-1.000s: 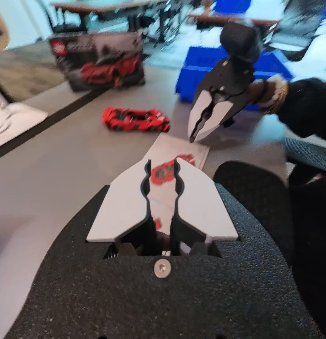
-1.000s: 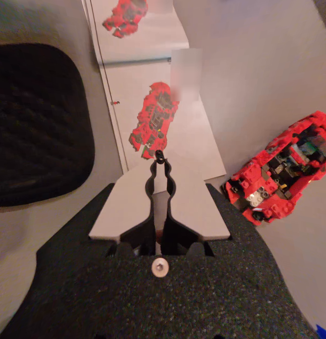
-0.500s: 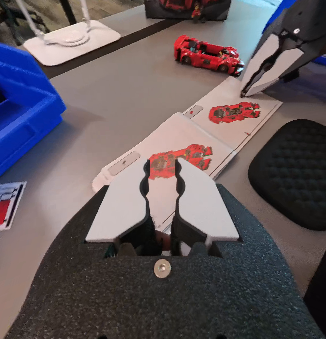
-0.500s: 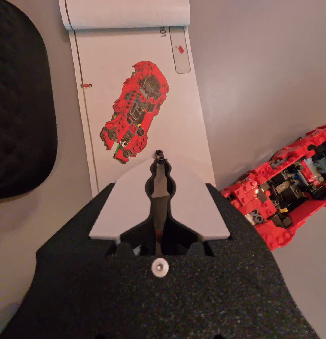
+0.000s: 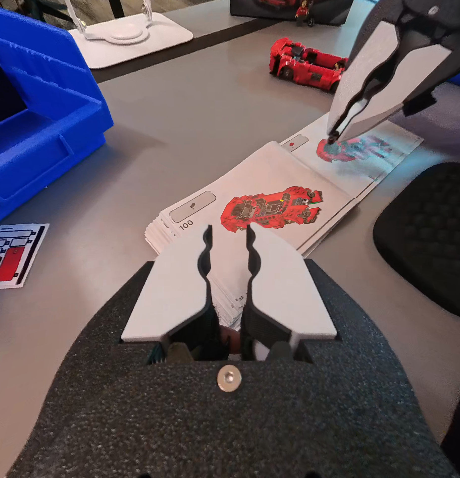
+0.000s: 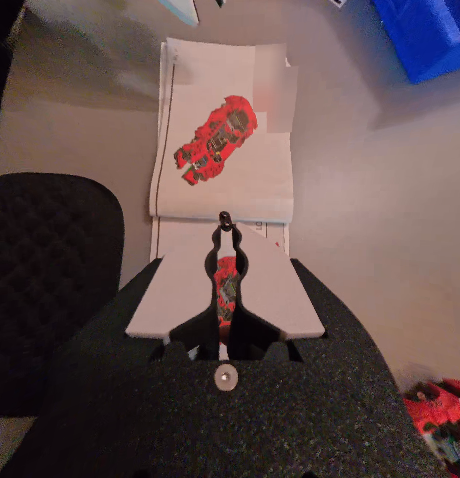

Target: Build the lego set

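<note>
The red lego car [image 5: 305, 64] stands on the grey table at the back right; a blurred part of it shows in the right wrist view [image 6: 439, 411]. The open instruction booklet [image 5: 265, 186] lies in the middle, also in the right wrist view [image 6: 223, 144]. My left gripper [image 5: 229, 229] is open and empty over the booklet's near page. My right gripper [image 6: 225, 227] is shut on a small black lego piece [image 6: 225, 219] at its tips. It hovers over the booklet's far page, as the left wrist view shows [image 5: 334, 137].
A blue bin [image 5: 35, 108] stands at the left, with a sticker sheet [image 5: 10, 254] in front of it. A black pad [image 5: 427, 235] lies at the right. A white stand base [image 5: 128, 38] and the set's box [image 5: 285, 9] are at the back. One gripper's finger ends stand about 15 centimeters off the other's.
My left gripper moved in over the booklet's near page. My right gripper, still holding the black piece, moved away from the car toward the booklet's middle.
</note>
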The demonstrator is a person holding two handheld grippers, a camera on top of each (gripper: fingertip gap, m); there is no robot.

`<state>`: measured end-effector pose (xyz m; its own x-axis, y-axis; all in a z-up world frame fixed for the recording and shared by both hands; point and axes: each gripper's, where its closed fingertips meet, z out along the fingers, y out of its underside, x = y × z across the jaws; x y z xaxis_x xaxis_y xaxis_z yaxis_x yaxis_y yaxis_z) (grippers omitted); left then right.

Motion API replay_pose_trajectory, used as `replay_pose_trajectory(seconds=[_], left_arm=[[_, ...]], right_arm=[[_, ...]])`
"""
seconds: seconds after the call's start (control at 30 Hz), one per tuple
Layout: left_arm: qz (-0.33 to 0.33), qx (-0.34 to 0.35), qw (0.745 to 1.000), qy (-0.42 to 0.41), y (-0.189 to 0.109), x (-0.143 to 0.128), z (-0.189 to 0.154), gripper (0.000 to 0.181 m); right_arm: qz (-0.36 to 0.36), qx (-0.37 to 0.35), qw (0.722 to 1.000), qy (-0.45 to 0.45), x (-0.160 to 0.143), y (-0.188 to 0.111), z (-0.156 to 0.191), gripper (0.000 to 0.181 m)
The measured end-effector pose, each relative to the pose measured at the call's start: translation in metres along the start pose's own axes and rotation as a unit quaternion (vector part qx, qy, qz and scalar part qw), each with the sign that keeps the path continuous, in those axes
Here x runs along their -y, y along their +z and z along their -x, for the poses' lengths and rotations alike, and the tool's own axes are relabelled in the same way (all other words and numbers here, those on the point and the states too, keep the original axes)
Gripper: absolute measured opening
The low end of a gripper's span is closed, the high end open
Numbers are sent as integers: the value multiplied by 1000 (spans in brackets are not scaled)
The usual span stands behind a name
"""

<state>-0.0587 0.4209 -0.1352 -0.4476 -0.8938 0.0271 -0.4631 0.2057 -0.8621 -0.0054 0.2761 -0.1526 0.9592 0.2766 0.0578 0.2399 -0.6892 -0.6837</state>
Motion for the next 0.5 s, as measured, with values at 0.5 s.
replay_pose_trajectory(seconds=[0.5], left_arm=[[2,-48,999,-11,14,-19,-6,24]], right_arm=[[26,-81,993,77,-52,-14,-21,8]])
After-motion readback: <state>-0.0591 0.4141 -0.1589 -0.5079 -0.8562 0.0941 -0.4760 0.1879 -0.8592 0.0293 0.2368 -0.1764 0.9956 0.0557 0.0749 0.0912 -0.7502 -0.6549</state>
